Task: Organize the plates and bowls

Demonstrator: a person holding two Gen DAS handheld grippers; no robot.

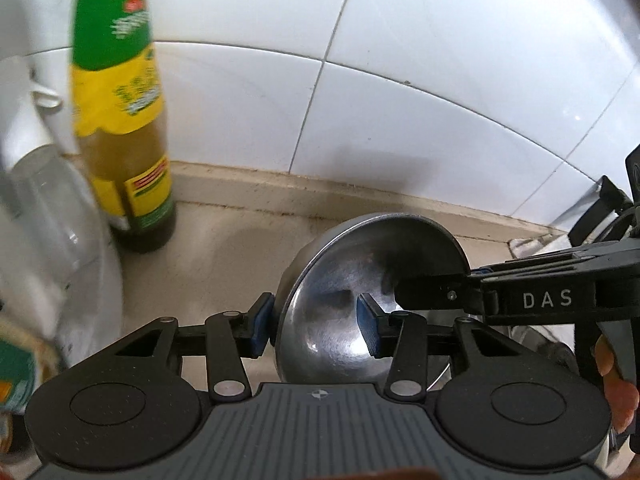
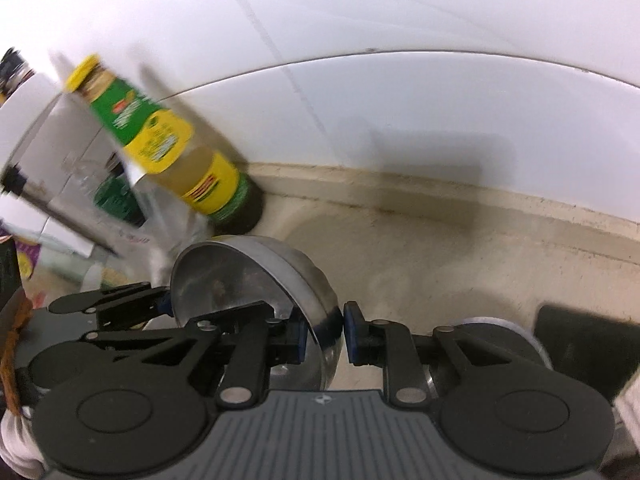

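Note:
A shiny steel bowl is held tilted on edge above the beige counter. My left gripper is open, its blue pads standing either side of the bowl's rim with a wide gap. My right gripper is shut on the opposite rim of the same steel bowl, one pad inside and one outside. The right gripper also shows in the left wrist view, reaching in from the right onto the bowl's rim. The left gripper's fingers show in the right wrist view beside the bowl.
A green and yellow bottle stands at the back left against the white tiled wall, also in the right wrist view. A clear jar stands at left. Boxes and packets crowd the left. A dark object lies at right.

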